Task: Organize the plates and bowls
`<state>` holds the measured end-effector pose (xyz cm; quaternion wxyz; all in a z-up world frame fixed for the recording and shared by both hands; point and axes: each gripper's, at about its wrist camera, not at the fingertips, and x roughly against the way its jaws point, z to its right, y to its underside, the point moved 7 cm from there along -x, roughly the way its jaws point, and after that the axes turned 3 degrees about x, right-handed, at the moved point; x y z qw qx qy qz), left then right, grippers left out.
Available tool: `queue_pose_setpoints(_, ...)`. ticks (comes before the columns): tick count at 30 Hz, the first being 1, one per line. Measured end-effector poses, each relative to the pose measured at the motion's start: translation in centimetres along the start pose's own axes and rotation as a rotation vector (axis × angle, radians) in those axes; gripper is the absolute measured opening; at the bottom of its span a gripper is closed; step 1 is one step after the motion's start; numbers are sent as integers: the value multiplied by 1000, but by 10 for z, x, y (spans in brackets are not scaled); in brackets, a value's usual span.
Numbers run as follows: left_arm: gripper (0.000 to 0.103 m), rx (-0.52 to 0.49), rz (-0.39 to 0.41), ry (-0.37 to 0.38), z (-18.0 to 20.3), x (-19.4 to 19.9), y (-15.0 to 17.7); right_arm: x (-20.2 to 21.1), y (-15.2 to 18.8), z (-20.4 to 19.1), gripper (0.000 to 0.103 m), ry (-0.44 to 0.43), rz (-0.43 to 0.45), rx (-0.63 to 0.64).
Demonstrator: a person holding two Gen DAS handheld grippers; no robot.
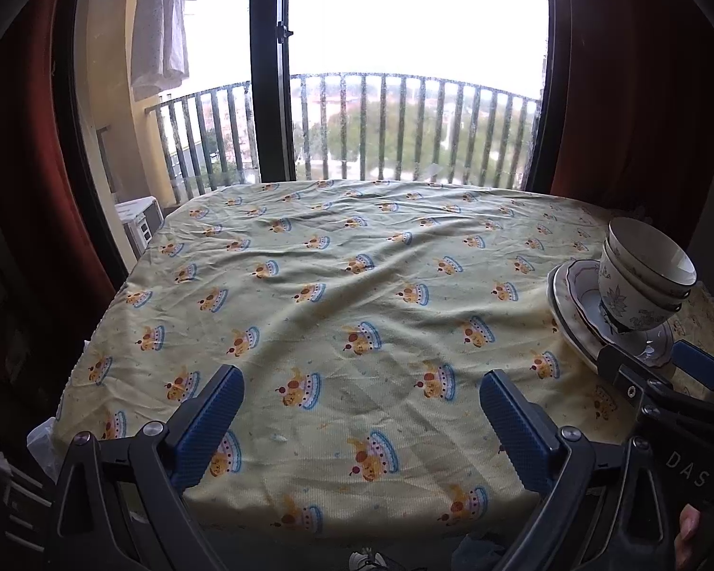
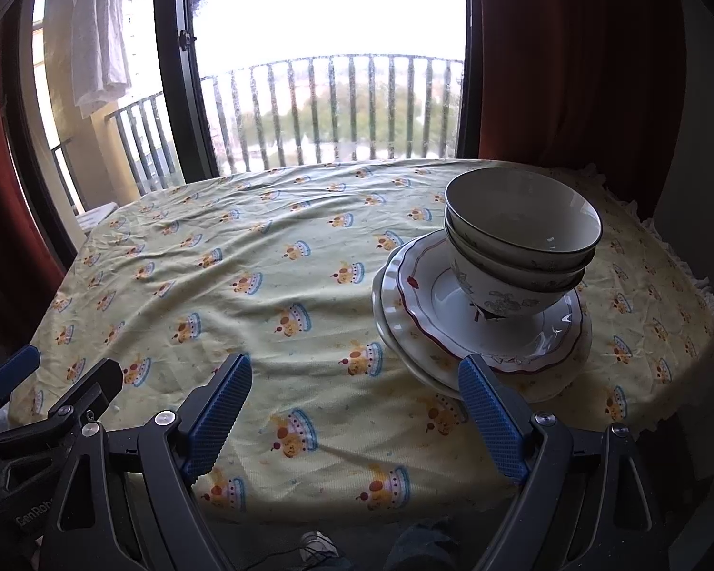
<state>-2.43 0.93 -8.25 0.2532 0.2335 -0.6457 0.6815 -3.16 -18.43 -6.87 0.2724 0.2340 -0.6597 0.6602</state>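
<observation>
A stack of three patterned bowls (image 2: pixel 523 238) (image 1: pixel 647 276) stands on a stack of plates (image 2: pixel 452 328) (image 1: pixel 580 304) at the right side of the table. The top plate has a dark red scalloped rim. My right gripper (image 2: pixel 357 383) hangs open near the table's front edge, its right finger just in front of the plates' near rim, with only cloth between its blue pads. My left gripper (image 1: pixel 361 395) is open over bare cloth, well left of the stack. The right gripper's fingers (image 1: pixel 690 361) show at the right edge of the left wrist view.
A yellow tablecloth (image 1: pixel 338 261) (image 2: pixel 223 257) printed with small cakes covers the table. Behind it are a glass balcony door, a railing (image 1: pixel 404 128) and red curtains (image 2: pixel 571 57) on both sides. A shoe (image 2: pixel 319 547) and the floor show below the table's front edge.
</observation>
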Motion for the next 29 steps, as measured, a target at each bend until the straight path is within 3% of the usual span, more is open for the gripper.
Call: queue_pose_setpoints(29, 102, 1, 30, -8, 5, 4, -4, 2, -3, 5, 93, 1, 7, -9)
